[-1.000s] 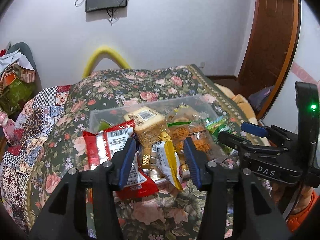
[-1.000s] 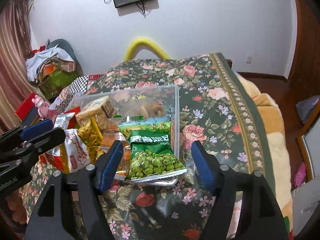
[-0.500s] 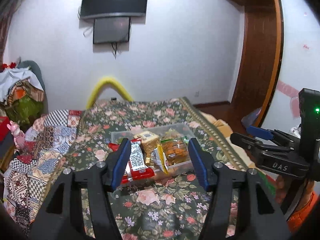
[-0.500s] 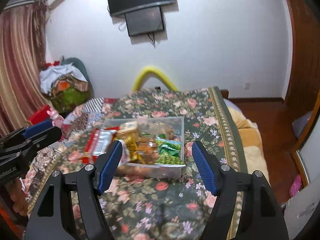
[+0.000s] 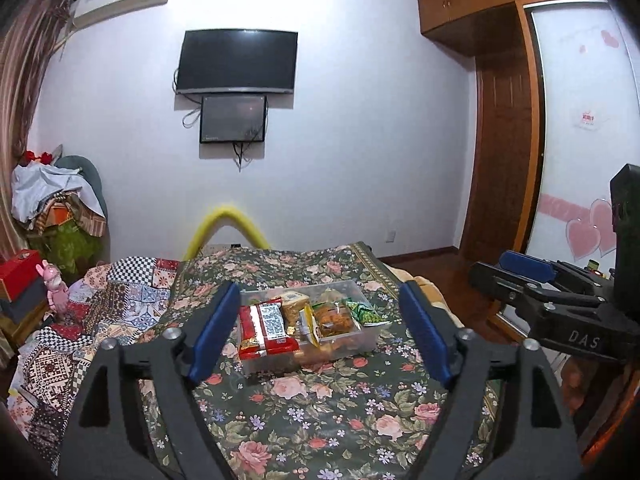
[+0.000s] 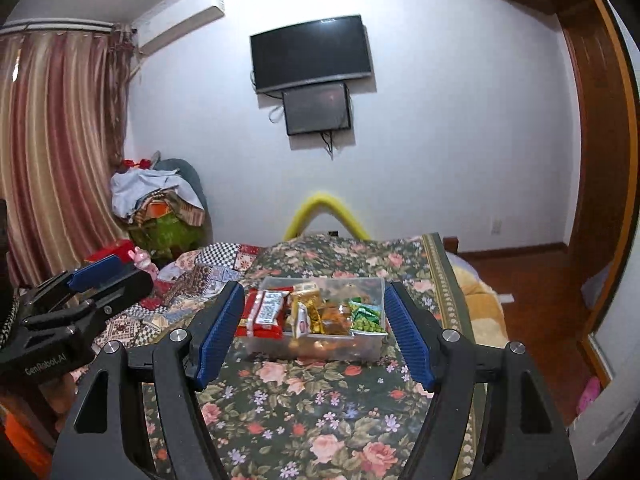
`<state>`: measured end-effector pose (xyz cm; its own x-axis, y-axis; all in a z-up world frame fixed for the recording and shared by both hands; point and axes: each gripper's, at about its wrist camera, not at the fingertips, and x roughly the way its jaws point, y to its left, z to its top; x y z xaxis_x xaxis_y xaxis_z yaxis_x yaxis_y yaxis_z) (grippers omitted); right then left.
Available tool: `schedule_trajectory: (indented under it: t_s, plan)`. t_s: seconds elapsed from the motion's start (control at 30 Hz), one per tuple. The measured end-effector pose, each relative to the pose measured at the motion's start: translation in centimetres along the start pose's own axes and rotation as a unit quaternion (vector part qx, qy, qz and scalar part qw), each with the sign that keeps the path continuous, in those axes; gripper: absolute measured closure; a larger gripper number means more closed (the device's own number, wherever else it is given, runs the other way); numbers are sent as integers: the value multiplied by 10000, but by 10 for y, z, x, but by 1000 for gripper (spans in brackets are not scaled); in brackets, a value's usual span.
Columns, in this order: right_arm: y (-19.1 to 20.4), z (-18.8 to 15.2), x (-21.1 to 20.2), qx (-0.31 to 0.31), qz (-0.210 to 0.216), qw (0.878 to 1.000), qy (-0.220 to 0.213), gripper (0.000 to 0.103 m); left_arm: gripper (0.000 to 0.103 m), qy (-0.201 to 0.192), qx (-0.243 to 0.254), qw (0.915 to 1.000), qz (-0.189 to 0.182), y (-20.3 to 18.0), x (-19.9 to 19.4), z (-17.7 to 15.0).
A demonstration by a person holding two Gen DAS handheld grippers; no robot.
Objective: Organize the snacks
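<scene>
The left gripper (image 5: 320, 334), black with blue ribbed pads, stands wide apart; its jaws have just been opening, and nothing lies between them. The right gripper (image 6: 314, 330), of the same make, has also just been widening a little and grips nothing. Both hang above the dark floral bedspread (image 5: 320, 408), touching nothing. Well ahead of both, framed between their fingers, sits the clear plastic rectangular box (image 5: 362, 340) filled with snack packets, a red packet (image 5: 266, 330) at its left end and a green pea packet (image 6: 364, 320) at its right.

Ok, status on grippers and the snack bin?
Left hand-held gripper open, jaws just widened, empty. Right hand-held gripper open, empty. Clear bin full of snack packets on floral bedspread. Nothing in the way.
</scene>
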<state>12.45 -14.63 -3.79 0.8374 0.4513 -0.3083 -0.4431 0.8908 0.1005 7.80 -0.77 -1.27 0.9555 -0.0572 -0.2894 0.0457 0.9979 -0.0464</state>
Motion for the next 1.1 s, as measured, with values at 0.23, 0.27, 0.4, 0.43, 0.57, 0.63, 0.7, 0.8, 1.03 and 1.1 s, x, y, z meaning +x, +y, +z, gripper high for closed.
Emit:
schedule_trajectory:
  t_s: [0.23,0.27,0.4,0.43,0.57,0.63,0.7,0.8,1.03,1.1]
  plan:
    - [7,-4,-8,-73,-46,9999,-113,19,7,-61,-180,9998,25,3,-14,-5]
    - [8,-5,-8,-99,-74,9999,-114,18,6,-79,-189,9998,35,4,-15,-5]
    - [12,-6,-9,-161,-107,9997,-120,17,3,-107,-242,9996,90,7,-19,-7]
    - [14,-6,-11,-170,-110,9997,-125,16,3,-104,-256,9996,107,8,-19,-8]
    - [18,-10,-16,-237,-248,9991,-248,4,3,-85,-221,9996,148,9,-21,-11]
    - [20,-10,-19,-268,-252,9989,-281,3,3,-74,-200,9996,168,8,-20,-13]
    - [20,-10,-19,-274,-251,9989,-294,1,2,-75,-223,9996,173,9,-20,-14]
    - [22,-11,-20,-319,-312,9984,-334,0,0,-103,-269,9994,187,10,-21,-14]
    - [25,-13,-20,-340,-371,9982,-338,0,0,-109,-259,9994,217,10,-22,-14]
    - [25,-13,-21,-333,-367,9982,-338,0,0,-103,-257,9994,215,10,-21,-14]
